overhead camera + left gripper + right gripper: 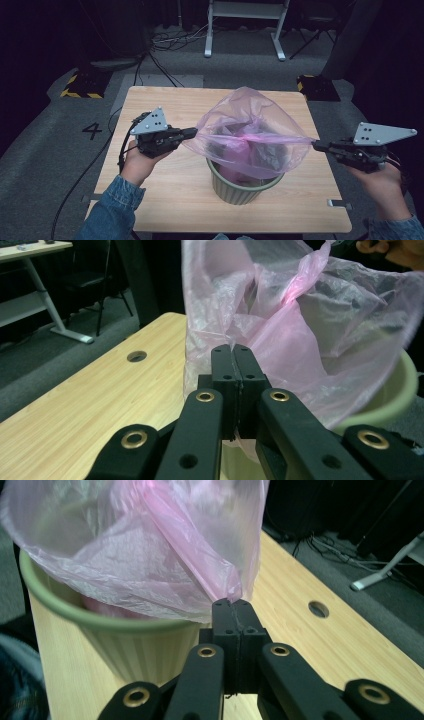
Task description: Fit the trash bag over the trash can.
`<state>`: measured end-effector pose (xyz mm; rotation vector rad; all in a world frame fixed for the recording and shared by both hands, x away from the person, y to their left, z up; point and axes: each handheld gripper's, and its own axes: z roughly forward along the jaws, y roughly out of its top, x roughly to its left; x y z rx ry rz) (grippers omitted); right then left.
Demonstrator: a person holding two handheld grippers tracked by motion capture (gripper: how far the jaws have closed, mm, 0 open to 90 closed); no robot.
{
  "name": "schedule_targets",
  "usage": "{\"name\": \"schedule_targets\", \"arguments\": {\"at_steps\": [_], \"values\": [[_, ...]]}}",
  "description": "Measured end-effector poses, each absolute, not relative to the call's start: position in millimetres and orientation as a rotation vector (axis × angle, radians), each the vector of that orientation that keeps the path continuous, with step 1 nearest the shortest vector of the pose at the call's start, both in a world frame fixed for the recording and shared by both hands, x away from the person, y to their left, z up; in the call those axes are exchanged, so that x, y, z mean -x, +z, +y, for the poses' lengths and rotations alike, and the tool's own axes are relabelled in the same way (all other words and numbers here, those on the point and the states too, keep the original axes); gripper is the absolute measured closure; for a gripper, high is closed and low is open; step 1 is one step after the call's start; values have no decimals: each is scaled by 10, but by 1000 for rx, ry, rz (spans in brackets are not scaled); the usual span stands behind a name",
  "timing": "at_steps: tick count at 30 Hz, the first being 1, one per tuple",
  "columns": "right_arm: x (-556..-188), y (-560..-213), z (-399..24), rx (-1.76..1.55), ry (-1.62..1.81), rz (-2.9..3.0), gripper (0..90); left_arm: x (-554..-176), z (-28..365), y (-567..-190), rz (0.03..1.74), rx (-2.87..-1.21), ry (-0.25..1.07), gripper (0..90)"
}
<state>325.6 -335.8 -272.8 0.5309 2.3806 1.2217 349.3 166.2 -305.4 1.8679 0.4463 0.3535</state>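
Left tongs point(233, 351) and right tongs point(233, 604) clamping pink bag point(247, 131), high view alone shows green bin point(243, 187) whole

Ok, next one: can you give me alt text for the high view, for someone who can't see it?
A person's two hand-held grippers stretch a pink plastic bag open above a green ribbed bin on a wooden table. The left gripper pinches the bag's left edge and the right gripper its right edge, both shut on the film.

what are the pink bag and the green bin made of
Pink bag: thin plastic film, it seems; translucent, crinkled, faintly glossy, contents showing through.
Green bin: probably moulded plastic; matte pale green, with vertical ribs and a smooth rounded rim.
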Motion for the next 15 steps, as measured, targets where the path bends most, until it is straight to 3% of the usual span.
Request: {"name": "schedule_targets", "arguments": {"at_steps": [13,14,15], "values": [[-3058,-2989,-3656,-626,1165,2470,900,-3243,1961,-3197,484,-1910,345,890],[-3041,-3002,-3645,-616,1165,2471,900,-3236,1949,-3185,481,-1890,355,820],[-3018,-3006,-3628,-599,1170,2469,894,-3238,1941,-3174,476,-1876,353,682]]}}
